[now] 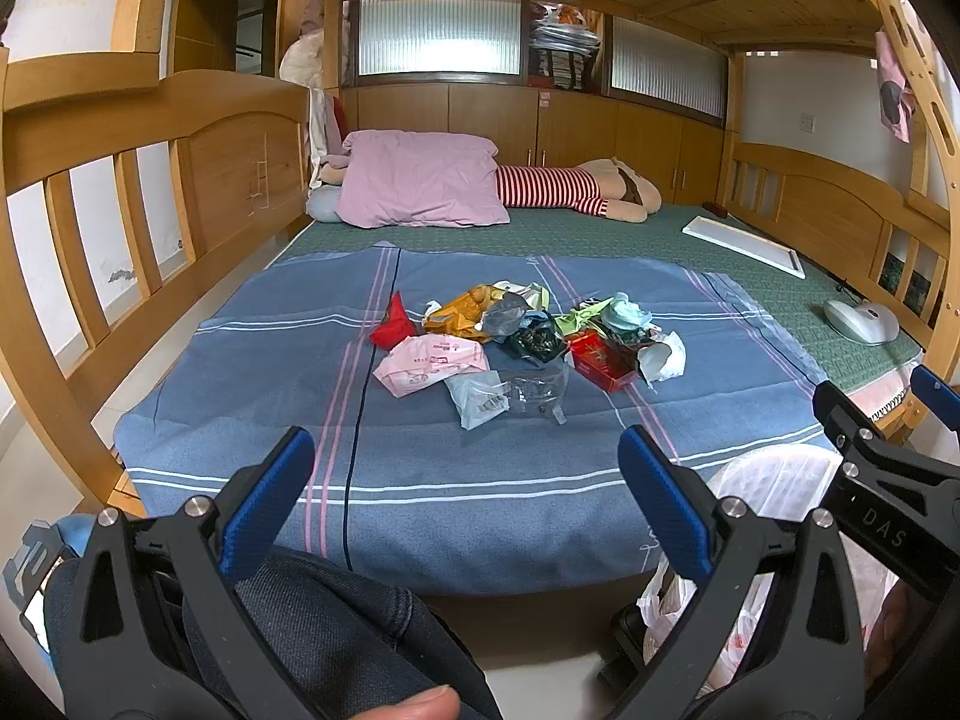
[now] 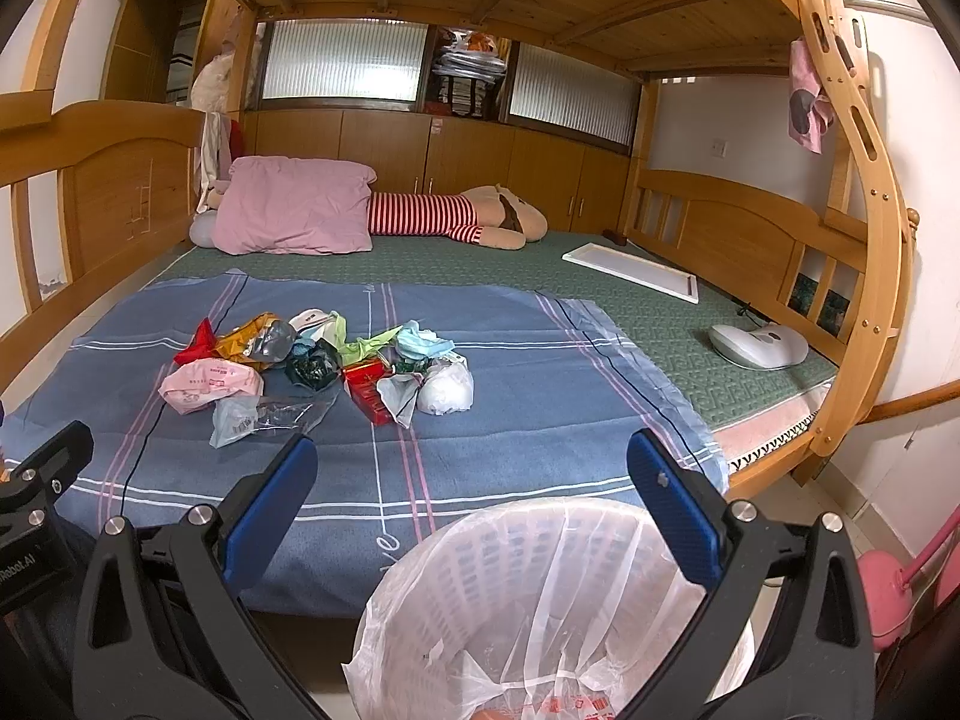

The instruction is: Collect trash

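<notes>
A pile of trash [image 1: 522, 339] lies on the blue striped sheet [image 1: 420, 468] in the middle of the bed: a pink wrapper [image 1: 429, 363], a red packet [image 1: 393, 324], a red box [image 1: 600, 360], clear plastic and crumpled paper. The pile also shows in the right wrist view [image 2: 324, 366]. My left gripper [image 1: 465, 498] is open and empty, short of the pile. My right gripper [image 2: 471, 504] is open and empty, above a white basket lined with a plastic bag [image 2: 540, 606] at the bed's front edge. The right gripper also shows at the right of the left wrist view [image 1: 888, 450].
A pink pillow [image 1: 420, 180] and a striped plush toy [image 1: 576, 189] lie at the bed's far end. A white board [image 1: 744, 246] and a white handheld device [image 1: 861, 321] sit on the green mat at right. Wooden bed rails stand on both sides. A pink object [image 2: 888, 594] stands on the floor at right.
</notes>
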